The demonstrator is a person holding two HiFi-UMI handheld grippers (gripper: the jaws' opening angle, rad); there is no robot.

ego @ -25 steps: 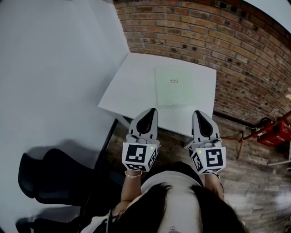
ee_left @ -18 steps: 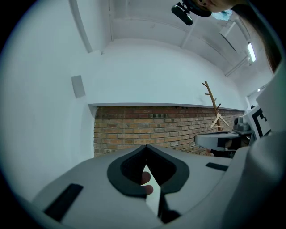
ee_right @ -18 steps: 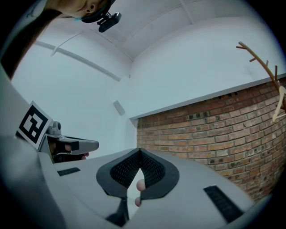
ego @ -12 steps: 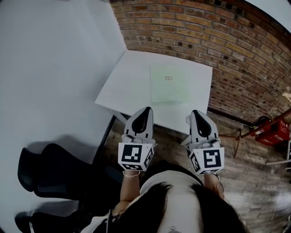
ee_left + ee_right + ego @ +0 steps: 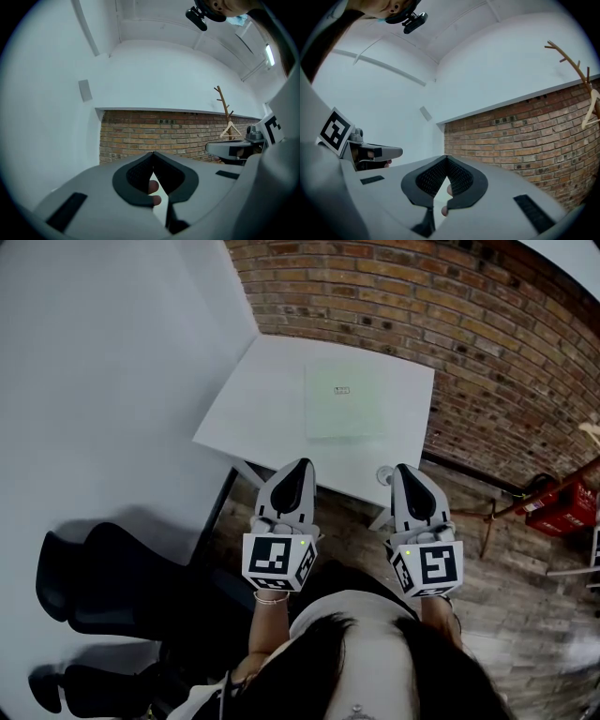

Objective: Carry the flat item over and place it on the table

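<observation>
A pale green flat item (image 5: 345, 401) with a small label lies flat on the white table (image 5: 258, 409), toward its far right side. My left gripper (image 5: 300, 465) and right gripper (image 5: 403, 470) are held side by side close to the body, with their tips over the table's near edge and well short of the item. Both are shut and hold nothing. In the left gripper view the left gripper (image 5: 153, 153) has its jaw tips touching, and in the right gripper view so does the right gripper (image 5: 446, 157). A hand's fingers (image 5: 152, 187) show behind the jaws.
A brick wall (image 5: 450, 324) runs behind and to the right of the table, and a white wall (image 5: 103, 381) stands at the left. Black chairs (image 5: 103, 587) sit at the lower left. A red crate (image 5: 562, 512) stands on the wooden floor at the right. A coat stand (image 5: 224, 108) rises by the brick wall.
In the head view the table and the green item have drifted slightly left and up. Both grippers stay shut and empty, and the left one has shifted a little left.
</observation>
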